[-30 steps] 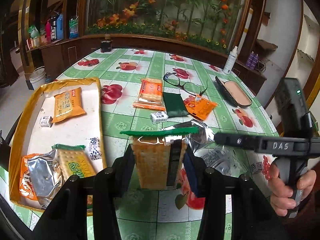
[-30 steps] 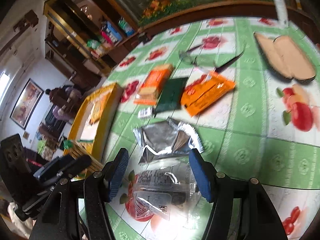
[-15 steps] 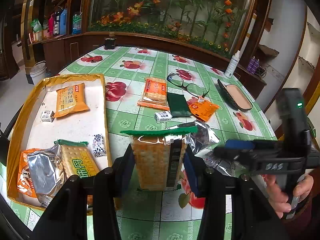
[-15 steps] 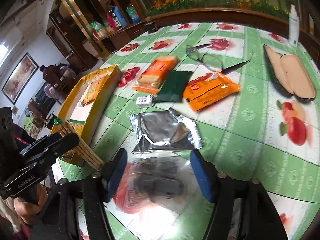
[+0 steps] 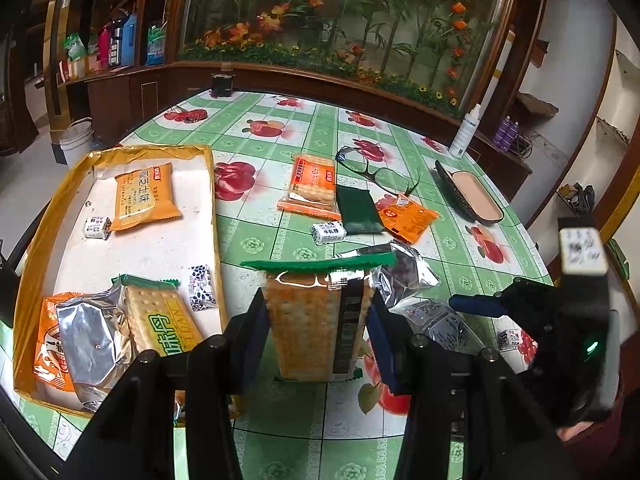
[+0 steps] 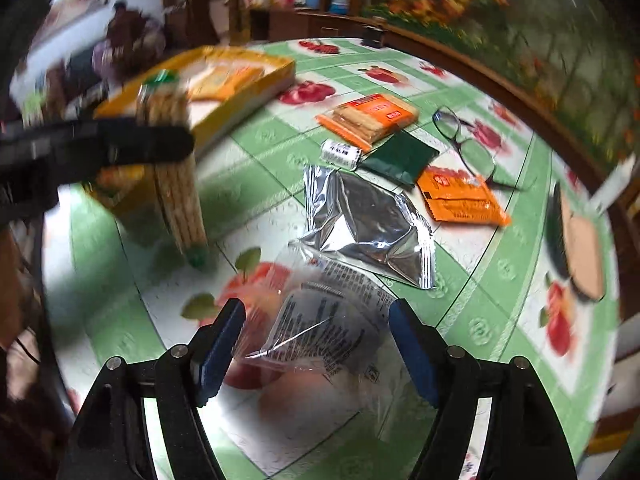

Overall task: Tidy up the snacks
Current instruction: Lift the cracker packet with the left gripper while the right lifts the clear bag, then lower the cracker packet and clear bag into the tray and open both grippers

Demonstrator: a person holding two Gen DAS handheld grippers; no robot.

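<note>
While the yellow tray [image 5: 212, 200] at the far left already holds an orange packet [image 5: 142, 196], two small wrapped sweets, a silver pouch [image 5: 90, 340] and a green-edged cracker pack [image 5: 160, 320], the sorting looks roughly half done. Just right of the tray, the left gripper [image 5: 316, 332] pinches a tall cracker pack [image 5: 308, 320] upright over the tablecloth, its pads pressed on both sides; it likely goes into the tray next. Further right, loose on the table [image 5: 280, 120], lie an orange cracker pack [image 5: 312, 180], a small white sweet [image 5: 329, 232], a dark green sachet [image 5: 358, 210], an orange sachet [image 5: 406, 216], a silver bag [image 6: 368, 220] and a clear crinkly packet [image 6: 320, 320]. The right gripper [image 6: 316, 340] hangs over that clear packet with its jaws spread (they have just been opening), the packet between them but not visibly pressed. The right wrist view is smeared by motion, so the packet's print is unreadable, and whether the pads touch it is hard to say. The tray's near corner is hidden behind the left gripper.
</note>
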